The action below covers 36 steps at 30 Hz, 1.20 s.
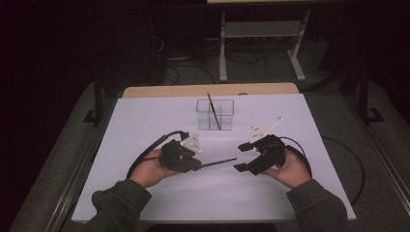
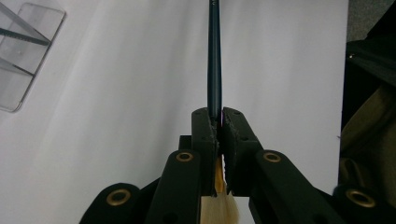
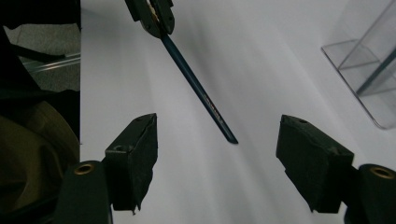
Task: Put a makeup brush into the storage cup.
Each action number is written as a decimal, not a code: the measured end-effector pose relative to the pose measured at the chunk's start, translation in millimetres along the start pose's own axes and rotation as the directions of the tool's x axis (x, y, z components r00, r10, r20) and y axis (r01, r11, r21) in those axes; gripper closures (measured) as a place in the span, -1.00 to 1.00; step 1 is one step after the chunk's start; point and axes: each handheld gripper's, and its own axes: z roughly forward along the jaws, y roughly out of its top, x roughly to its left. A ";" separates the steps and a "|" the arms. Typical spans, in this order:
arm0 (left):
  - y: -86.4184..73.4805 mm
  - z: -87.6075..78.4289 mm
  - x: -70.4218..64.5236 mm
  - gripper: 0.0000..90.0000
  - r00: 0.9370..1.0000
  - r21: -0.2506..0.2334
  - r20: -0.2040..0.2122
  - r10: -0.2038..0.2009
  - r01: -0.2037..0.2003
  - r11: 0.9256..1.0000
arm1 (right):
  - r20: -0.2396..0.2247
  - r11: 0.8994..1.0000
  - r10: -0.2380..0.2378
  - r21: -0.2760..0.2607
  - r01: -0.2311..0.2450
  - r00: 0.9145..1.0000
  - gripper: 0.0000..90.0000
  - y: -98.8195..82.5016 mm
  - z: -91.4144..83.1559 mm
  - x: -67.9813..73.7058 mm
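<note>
Dark pencil (image 1: 218, 162), maybe a thin brush, is clamped at one end in the left tool (image 1: 196, 166), held above the white worktop (image 1: 145, 116) and pointing at the right tool (image 1: 244, 157), whose jaws gape empty. Handover step, I'd say; next, right closes on the free tip. Clear organiser (image 1: 215, 114) behind holds another pencil.

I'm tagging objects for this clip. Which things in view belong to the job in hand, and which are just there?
In the job:
- dark pencil, clamped in the left gripper
- right gripper, open, near the pencil's free end
- clear divided holder, with another pencil standing in it

Just there:
- white table sheet
- metal frame legs on the floor behind
- floor cables
</note>
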 end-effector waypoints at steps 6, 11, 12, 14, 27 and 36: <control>0.9 -3.9 -3.2 0.87 1.000 -0.007 0.005 0.024 -0.024 1.000 | -0.036 0.999 -0.038 0.011 0.039 0.999 -0.35 14.7 8.3 2.5; 1.5 -4.1 -4.2 0.87 0.999 -0.005 0.015 0.042 -0.042 0.999 | -0.066 0.997 -0.071 0.029 0.073 0.995 -0.33 27.1 17.3 5.5; 1.6 -4.0 -4.7 0.87 0.999 -0.006 0.014 0.040 -0.040 0.999 | -0.073 0.997 -0.075 0.028 0.077 0.995 -0.33 29.2 19.3 6.3; 1.9 -4.3 -5.2 0.87 0.999 -0.009 0.015 0.041 -0.041 0.999 | -0.081 0.995 -0.089 0.037 0.092 0.993 -0.32 32.6 23.1 7.1; 2.3 -6.0 -8.9 0.87 0.999 -0.025 0.023 0.049 -0.049 0.998 | -0.139 0.991 -0.110 0.062 0.120 0.984 -0.25 43.6 40.1 8.0; 7.7 -3.8 -11.9 0.87 0.997 -0.014 0.035 0.073 -0.072 0.997 | -0.176 0.986 -0.126 0.085 0.143 0.976 -0.13 46.6 49.3 11.2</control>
